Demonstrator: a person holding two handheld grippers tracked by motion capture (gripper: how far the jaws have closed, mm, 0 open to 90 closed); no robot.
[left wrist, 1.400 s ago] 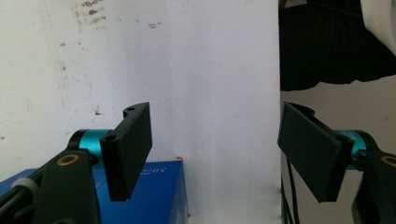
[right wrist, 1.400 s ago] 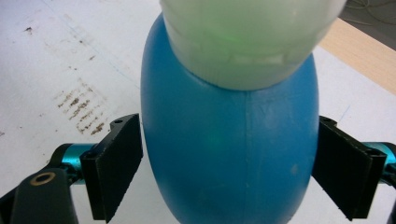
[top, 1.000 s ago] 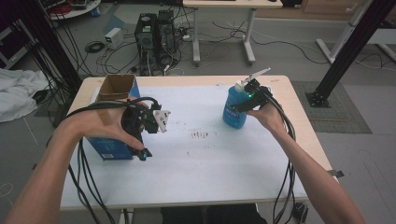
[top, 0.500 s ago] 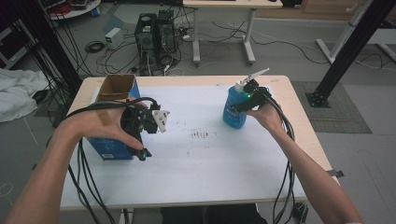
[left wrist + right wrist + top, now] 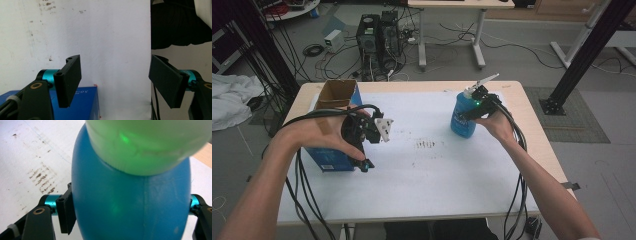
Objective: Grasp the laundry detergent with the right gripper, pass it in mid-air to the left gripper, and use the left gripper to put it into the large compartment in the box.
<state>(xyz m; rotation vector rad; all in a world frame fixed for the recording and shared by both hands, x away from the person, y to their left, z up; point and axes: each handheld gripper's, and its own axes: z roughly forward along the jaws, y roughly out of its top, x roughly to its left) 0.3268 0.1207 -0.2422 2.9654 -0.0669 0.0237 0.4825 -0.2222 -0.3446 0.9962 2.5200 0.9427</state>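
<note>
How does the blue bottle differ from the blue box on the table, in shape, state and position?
The blue bottle is rounded with a white cap; the blue box is rectangular with an open cardboard top. The bottle stands on the table's right side with the right gripper jaws against its sides, having just been closing; the box stands on the left, and the left gripper jaws are open with nothing between them. Both are blue and upright.

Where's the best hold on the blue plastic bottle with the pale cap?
Grip the blue plastic bottle across its wide rounded belly, below the pale cap, coming from its right side. It stands upright, and the right tongs, just closing, already straddle it there.
</note>
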